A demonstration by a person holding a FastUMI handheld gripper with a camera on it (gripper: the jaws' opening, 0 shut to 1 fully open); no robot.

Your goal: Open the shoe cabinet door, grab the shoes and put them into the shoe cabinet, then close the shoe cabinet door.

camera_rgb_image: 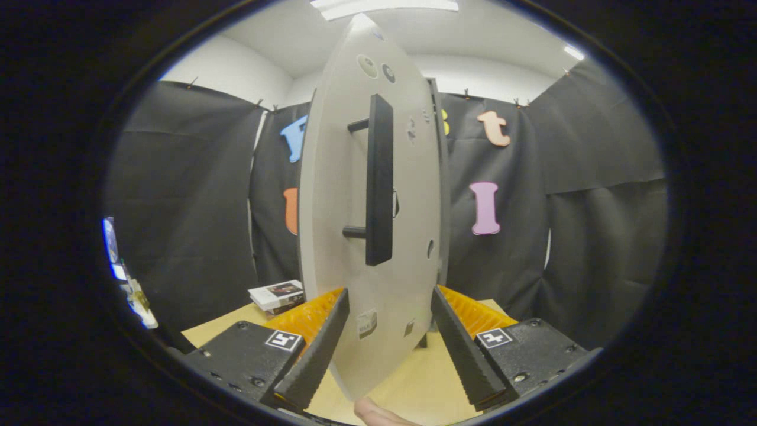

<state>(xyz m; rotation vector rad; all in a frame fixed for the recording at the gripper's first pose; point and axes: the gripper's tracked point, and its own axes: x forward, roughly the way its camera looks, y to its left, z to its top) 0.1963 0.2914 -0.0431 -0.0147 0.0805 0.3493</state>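
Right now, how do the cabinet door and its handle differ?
The door is a pale grey, broad flat panel; the handle is a black, narrow bar. The door passes between the open gripper fingers; the handle sits beyond them, held off the door on two short posts. Both stand upright.

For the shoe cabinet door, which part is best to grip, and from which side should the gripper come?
Probably the black bar handle on the shoe cabinet door. It runs vertically and stands off the panel on two posts, leaving room behind it. Come head-on, one jaw on each side of the bar. The gripper now has open jaws straddling the door's lower part.
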